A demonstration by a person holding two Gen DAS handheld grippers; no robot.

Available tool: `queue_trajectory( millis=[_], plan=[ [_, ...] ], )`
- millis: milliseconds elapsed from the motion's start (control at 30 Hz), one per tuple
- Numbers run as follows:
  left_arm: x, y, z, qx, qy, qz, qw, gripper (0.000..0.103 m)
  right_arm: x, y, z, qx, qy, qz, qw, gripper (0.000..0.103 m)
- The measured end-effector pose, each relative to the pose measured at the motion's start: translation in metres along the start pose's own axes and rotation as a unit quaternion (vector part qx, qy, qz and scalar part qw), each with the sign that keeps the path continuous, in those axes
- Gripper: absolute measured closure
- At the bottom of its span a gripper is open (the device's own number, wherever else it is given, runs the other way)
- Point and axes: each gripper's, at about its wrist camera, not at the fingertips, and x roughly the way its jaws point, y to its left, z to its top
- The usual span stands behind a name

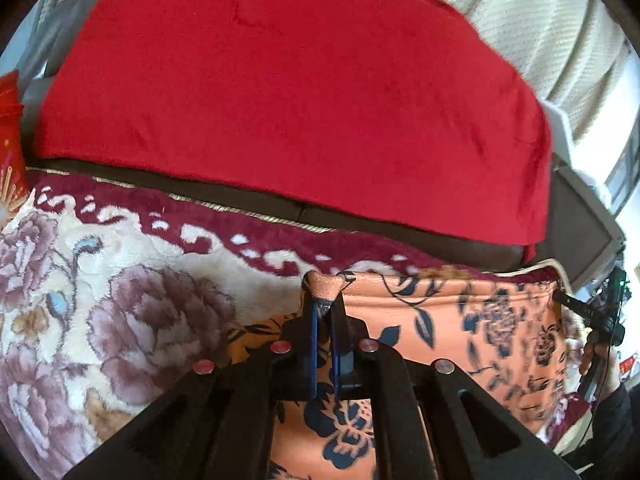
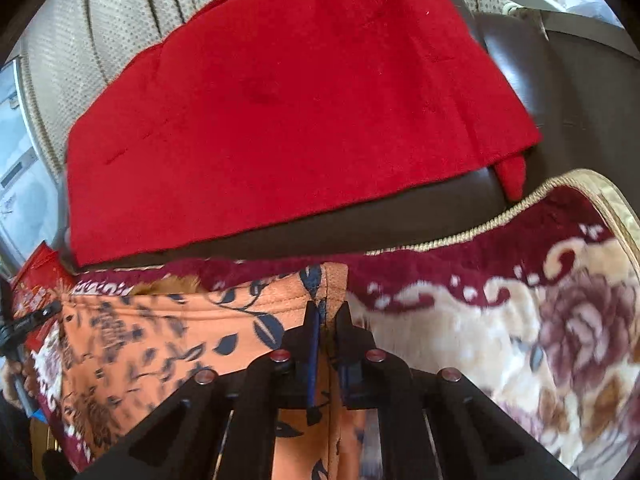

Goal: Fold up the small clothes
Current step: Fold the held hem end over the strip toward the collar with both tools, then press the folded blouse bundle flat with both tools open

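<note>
Both tongs (image 1: pixel 325 304) (image 2: pixel 327 310) pinching floral garment (image 1: pixel 460 320) corners

Red cloth (image 1: pixel 296 92) (image 2: pixel 288 108): spread flat over the far dark sofa (image 1: pixel 572 220) (image 2: pixel 576 92).
Floral blanket (image 1: pixel 100 300) (image 2: pixel 540 320): cream with mauve roses, maroon border, gold braid edge; near, below the sofa's front edge.
Cream curtain (image 1: pixel 532 20) (image 2: pixel 132 4): hanging behind the sofa.
Red printed pack (image 2: pixel 38 280): far left in right view, partly hidden.

Orange garment (image 1: pixel 460 320) with dark-blue leaves and flowers; cream-and-maroon blanket (image 1: pixel 120 300) with mauve roses; plain red cloth (image 1: pixel 300 100)
</note>
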Motion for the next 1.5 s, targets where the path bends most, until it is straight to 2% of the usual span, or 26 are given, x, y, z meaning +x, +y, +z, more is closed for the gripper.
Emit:
queue_trajectory(
  millis=[67, 133, 167, 233, 267, 300, 333, 367, 467, 533, 600, 700, 733, 800, 833, 867, 933, 967, 1067, 1133, 1200, 1300, 1367, 1433, 1467, 1500],
  plan=[
    [0.030, 0.007, -0.002, -0.016, 0.033, 0.013, 0.9993, 0.098, 0.027, -0.004, 0.002, 0.003, 0.014, -0.017, 1.000, 0.095],
    [0.058, 0.017, -0.010, -0.035, 0.072, 0.030, 0.9963, 0.096, 0.067, -0.011, -0.006, 0.017, 0.062, -0.002, 0.998, 0.094],
    [0.066, 0.020, -0.014, -0.041, 0.081, 0.035, 0.9953, 0.094, 0.086, -0.011, -0.015, 0.015, 0.091, -0.010, 0.996, 0.092],
    [0.064, 0.021, -0.018, -0.047, 0.080, 0.035, 0.9951, 0.092, 0.091, -0.013, -0.027, 0.027, 0.093, -0.006, 0.995, 0.091],
    [0.057, 0.020, -0.017, -0.047, 0.074, 0.038, 0.9954, 0.082, 0.086, -0.015, -0.029, 0.038, 0.089, 0.000, 0.995, 0.084],
    [0.048, 0.018, -0.016, -0.046, 0.065, 0.042, 0.9959, 0.074, 0.079, -0.017, -0.030, 0.048, 0.089, 0.004, 0.995, 0.061],
    [0.035, 0.015, -0.015, -0.043, 0.053, 0.044, 0.9967, 0.062, 0.070, -0.019, -0.030, 0.054, 0.087, 0.003, 0.995, 0.042],
    [0.022, 0.012, -0.013, -0.040, 0.041, 0.043, 0.9974, 0.056, 0.055, -0.021, -0.031, 0.059, 0.075, 0.003, 0.995, 0.023],
    [-0.024, -0.005, -0.018, -0.017, 0.001, 0.032, 0.9994, 0.046, -0.003, -0.026, -0.038, 0.087, 0.035, 0.035, 0.995, 0.023],
    [-0.047, -0.019, -0.027, -0.006, -0.015, 0.022, 0.9996, 0.042, -0.038, -0.023, -0.052, 0.118, 0.036, 0.100, 0.987, 0.023],
    [-0.061, -0.035, -0.038, 0.000, -0.017, 0.003, 0.9998, 0.040, -0.059, -0.013, -0.066, 0.139, 0.039, 0.171, 0.975, 0.023],
    [-0.065, -0.056, -0.059, 0.003, -0.002, -0.022, 0.9997, 0.036, -0.061, 0.013, -0.091, 0.183, 0.057, 0.267, 0.944, 0.018],
    [-0.063, -0.060, -0.068, 0.006, 0.006, -0.025, 0.9997, 0.036, -0.054, 0.018, -0.101, 0.194, 0.069, 0.274, 0.939, 0.018],
    [-0.057, -0.062, -0.087, -0.005, 0.029, -0.016, 0.9994, 0.035, -0.033, 0.019, -0.133, 0.222, 0.102, 0.221, 0.944, 0.018],
    [-0.050, -0.060, -0.097, -0.012, 0.057, -0.008, 0.9983, 0.035, -0.022, 0.013, -0.149, 0.244, 0.122, 0.189, 0.943, 0.018],
    [-0.043, -0.056, -0.105, -0.018, 0.079, 0.001, 0.9967, 0.035, -0.016, 0.001, -0.168, 0.279, 0.128, 0.188, 0.933, 0.025],
    [-0.038, -0.048, -0.119, -0.028, 0.098, 0.012, 0.9947, 0.035, -0.035, -0.013, -0.180, 0.316, 0.089, 0.204, 0.922, 0.025],
    [-0.040, -0.046, -0.122, -0.032, 0.093, 0.012, 0.9950, 0.035, -0.043, -0.014, -0.180, 0.318, 0.084, 0.200, 0.923, 0.023],
    [-0.051, -0.045, -0.123, -0.043, 0.070, 0.001, 0.9966, 0.035, -0.073, -0.008, -0.170, 0.283, 0.052, 0.176, 0.941, 0.020],
    [-0.057, -0.049, -0.122, -0.037, 0.052, -0.003, 0.9979, 0.034, -0.078, -0.002, -0.164, 0.282, 0.048, 0.192, 0.939, 0.020],
    [-0.057, -0.053, -0.126, -0.031, 0.046, 0.004, 0.9985, 0.027, -0.079, 0.010, -0.154, 0.274, 0.044, 0.207, 0.938, 0.020],
    [-0.032, -0.044, -0.134, -0.033, 0.083, 0.031, 0.9955, 0.025, -0.071, 0.033, -0.143, 0.250, 0.039, 0.219, 0.942, 0.017],
    [-0.032, -0.043, -0.135, -0.037, 0.077, 0.026, 0.9960, 0.025, -0.054, 0.043, -0.144, 0.239, 0.059, 0.223, 0.943, 0.016],
    [-0.039, -0.045, -0.133, -0.041, 0.070, 0.028, 0.9963, 0.025, -0.031, 0.042, -0.151, 0.240, 0.081, 0.182, 0.950, 0.016],
    [-0.044, -0.046, -0.130, -0.044, 0.065, 0.027, 0.9965, 0.025, -0.020, 0.035, -0.159, 0.257, 0.097, 0.146, 0.950, 0.016],
    [-0.049, -0.047, -0.129, -0.046, 0.059, 0.027, 0.9968, 0.025, -0.017, 0.030, -0.164, 0.278, 0.092, 0.150, 0.944, 0.016]
  ],
)
